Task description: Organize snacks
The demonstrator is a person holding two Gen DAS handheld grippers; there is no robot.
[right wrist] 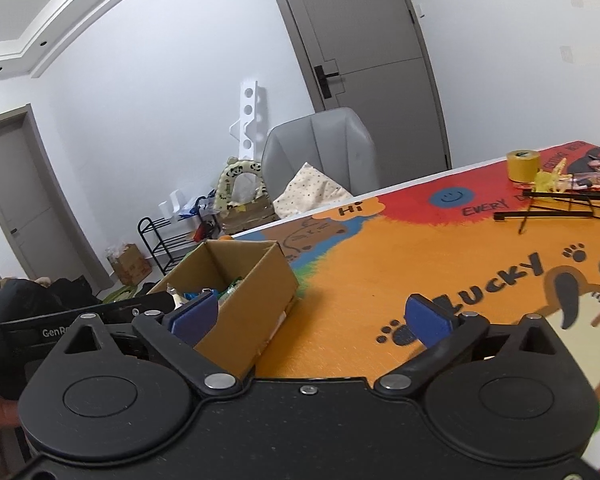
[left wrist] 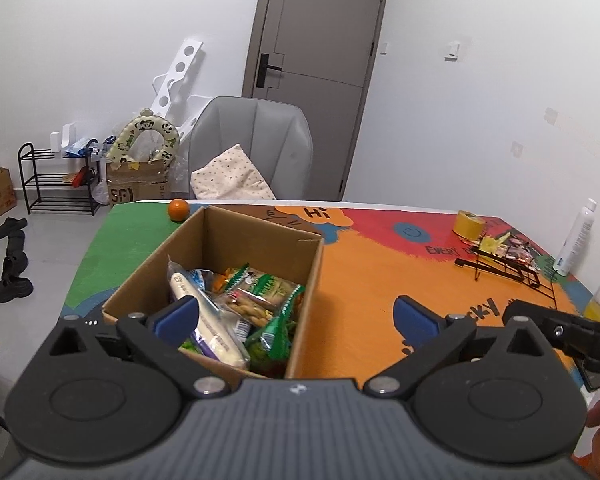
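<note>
Both claws, left (left wrist: 296, 318) and right (right wrist: 314, 316), gape empty beside the snack-filled cardboard box (left wrist: 260, 240).

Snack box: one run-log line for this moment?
left gripper open, empty, over box | right gripper open, empty | snacks in box | orange behind box

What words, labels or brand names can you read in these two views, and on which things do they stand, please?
"Hi": orange patch of the tablecloth.
"LUCKY": tablecloth, beside the paw prints.
"EVERY D...": tablecloth, cut off by the wire rack.
"GenR...": left gripper, cut off.
"SF": floor carton.
Snack packets: print too blurred.
</note>
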